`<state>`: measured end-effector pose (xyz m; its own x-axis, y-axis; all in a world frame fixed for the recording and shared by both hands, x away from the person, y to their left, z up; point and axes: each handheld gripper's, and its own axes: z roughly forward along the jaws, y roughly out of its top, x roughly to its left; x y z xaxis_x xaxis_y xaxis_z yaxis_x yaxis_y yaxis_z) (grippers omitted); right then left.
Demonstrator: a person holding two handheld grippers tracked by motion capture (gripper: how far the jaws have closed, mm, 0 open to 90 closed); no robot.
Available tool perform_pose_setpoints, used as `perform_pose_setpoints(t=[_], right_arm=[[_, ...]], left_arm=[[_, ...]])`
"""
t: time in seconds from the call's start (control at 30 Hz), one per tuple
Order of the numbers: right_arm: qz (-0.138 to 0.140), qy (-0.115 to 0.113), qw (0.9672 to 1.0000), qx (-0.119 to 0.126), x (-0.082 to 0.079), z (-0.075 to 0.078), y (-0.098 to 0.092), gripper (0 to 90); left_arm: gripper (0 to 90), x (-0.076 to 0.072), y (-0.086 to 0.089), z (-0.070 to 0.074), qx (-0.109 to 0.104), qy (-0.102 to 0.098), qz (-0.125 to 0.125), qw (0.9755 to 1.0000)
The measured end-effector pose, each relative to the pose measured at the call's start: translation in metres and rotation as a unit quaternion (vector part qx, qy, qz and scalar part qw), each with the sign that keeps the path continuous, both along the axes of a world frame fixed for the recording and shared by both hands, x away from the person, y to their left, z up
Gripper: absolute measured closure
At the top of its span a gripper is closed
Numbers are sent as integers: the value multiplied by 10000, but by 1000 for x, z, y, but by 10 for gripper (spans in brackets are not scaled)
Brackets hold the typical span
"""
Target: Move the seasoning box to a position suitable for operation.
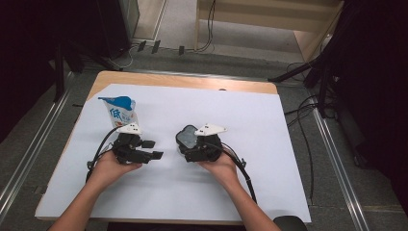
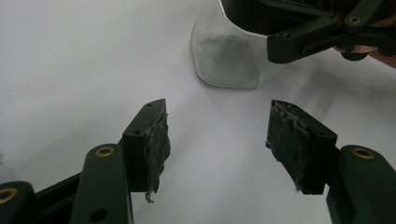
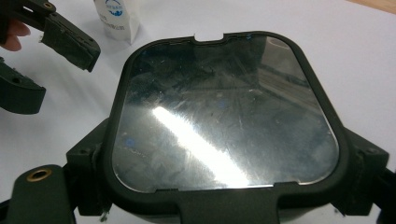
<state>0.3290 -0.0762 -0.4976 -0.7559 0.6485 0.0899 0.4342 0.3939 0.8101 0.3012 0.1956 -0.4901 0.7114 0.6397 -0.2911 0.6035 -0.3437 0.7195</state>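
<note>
A rounded lid (image 1: pixel 185 137) with a black rim and a glossy clear pane sits tilted between the jaws of my right gripper (image 1: pixel 188 145), which is shut on its two sides. In the right gripper view the lid (image 3: pixel 224 107) spans the space between the jaws of that gripper (image 3: pixel 226 161). My left gripper (image 1: pixel 153 149) stands open just left of it, with nothing between its fingers (image 2: pixel 154 140). Ahead of the left gripper (image 2: pixel 217 140) the lid's clear pane (image 2: pixel 229 58) shows, with a right gripper finger (image 2: pixel 322 35) on it.
A white and blue pouch (image 1: pixel 120 111) stands upright behind my left hand, also at the top of the right gripper view (image 3: pixel 116 18). A white sheet (image 1: pixel 269 144) covers the wooden table (image 1: pixel 192 81). Cables and dark stands lie on the floor around it.
</note>
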Motion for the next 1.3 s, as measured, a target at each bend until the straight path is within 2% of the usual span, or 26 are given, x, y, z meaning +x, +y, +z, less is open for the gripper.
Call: perform_pose_setpoints(t=[0.1,0.13,0.43,0.6,0.67,0.7,0.73,0.77,0.83,0.87,0.9,0.93,0.97,1.03,1.07,1.17,1.2,1.23,1.3], right_arm=[[17,113,9999,26,1,1,-1,127],[17,170,9998,101,1,5,-4,127],[141,135,9992,342,-6,28,-22,155],[151,154,9987,453,-12,40,-36,192],[226,153,9984,499,-14,42,-42,226],[219,167,9984,489,-16,43,-45,242],[218,156,9986,448,-19,44,-51,294],[218,156,9986,448,-19,44,-51,294],[156,193,9986,460,-24,44,-61,370],[156,193,9986,460,-24,44,-61,370],[137,202,9986,471,-26,43,-65,403],[133,240,9983,504,-27,43,-68,435],[149,286,9982,513,-28,41,-70,467],[142,410,9978,492,-29,38,-74,533],[159,458,9976,488,-30,37,-76,557],[170,436,9981,401,-34,33,-78,612],[135,451,9981,397,-36,31,-80,671],[105,466,9982,369,-36,29,-81,680],[58,546,9975,434,-37,26,-83,763]], left_arm=[[389,0,0,0,24,18,-14,10000],[389,1,0,0,17,15,-9,10000],[405,2,-2,2,37,12,-88,10000],[551,5,0,2,-46,19,-123,9999],[646,6,0,3,-74,33,-166,9998],[646,7,-1,4,16,40,-221,9997],[745,9,-4,8,104,-101,-301,9994],[780,9,-4,8,104,-101,-301,9994],[858,12,-6,10,54,-133,-337,9993],[858,15,-6,11,24,-100,-373,9993],[883,18,-6,12,-45,-52,-400,9992],[900,21,-7,13,-212,-24,-433,9988],[900,24,-7,15,-248,-12,-468,9986],[900,29,-9,19,-183,-26,-504,9986],[900,32,-10,21,-258,-33,-546,9982],[900,36,-16,23,-251,-102,-612,9978],[900,39,-21,22,-78,-179,-653,9977],[900,39,-21,22,-78,-179,-653,9977],[900,44,-24,20,-139,-197,-661,9975]])
